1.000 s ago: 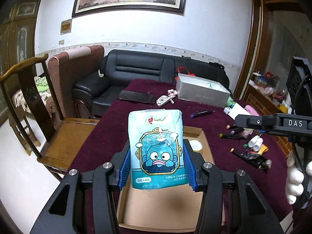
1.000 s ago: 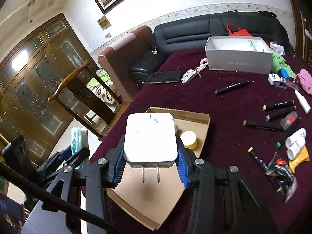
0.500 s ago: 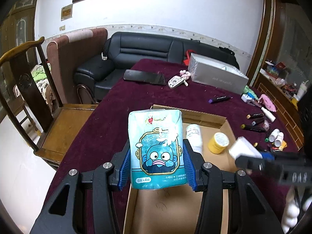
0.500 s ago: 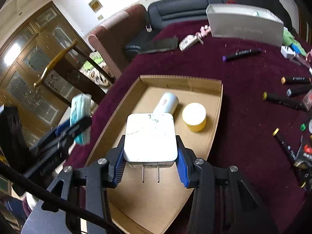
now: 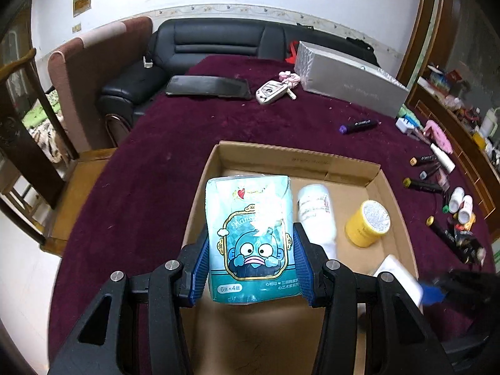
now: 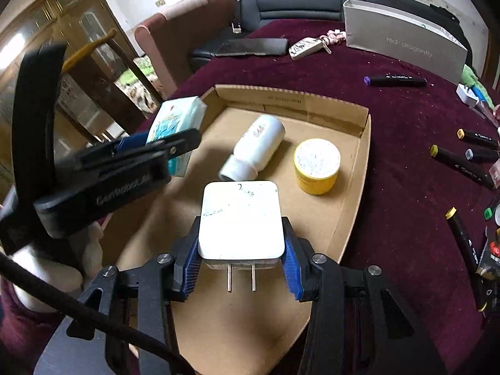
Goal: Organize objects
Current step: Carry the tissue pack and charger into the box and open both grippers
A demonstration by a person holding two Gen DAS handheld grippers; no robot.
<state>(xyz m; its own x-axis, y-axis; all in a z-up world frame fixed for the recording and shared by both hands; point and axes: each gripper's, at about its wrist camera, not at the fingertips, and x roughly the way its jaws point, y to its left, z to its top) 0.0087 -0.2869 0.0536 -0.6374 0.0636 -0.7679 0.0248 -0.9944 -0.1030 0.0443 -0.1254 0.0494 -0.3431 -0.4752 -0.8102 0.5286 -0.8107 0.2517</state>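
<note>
My left gripper [image 5: 250,265] is shut on a teal tissue pack [image 5: 251,234] with a cartoon fish, held over the left side of a shallow cardboard tray [image 5: 300,159]. In the right wrist view the same pack [image 6: 176,118] shows at the tray's left rim [image 6: 290,100]. My right gripper [image 6: 242,259] is shut on a white plug adapter [image 6: 240,218], prongs pointing back at me, over the tray's near middle. Inside the tray lie a white bottle [image 6: 256,150] on its side and a yellow jar [image 6: 317,165] standing upright.
The tray sits on a maroon tablecloth [image 5: 156,162]. Markers [image 6: 462,162] and small bottles [image 5: 462,203] are scattered to the right. A grey box [image 5: 350,84], a key fob [image 5: 272,92] and a black flat case [image 5: 207,86] lie at the far end. A wooden chair [image 5: 37,131] stands left.
Both grippers have come down and forward over the tray with their loads. The tray and its bottle and jar now fill more of both views. Neither grip has changed.
</note>
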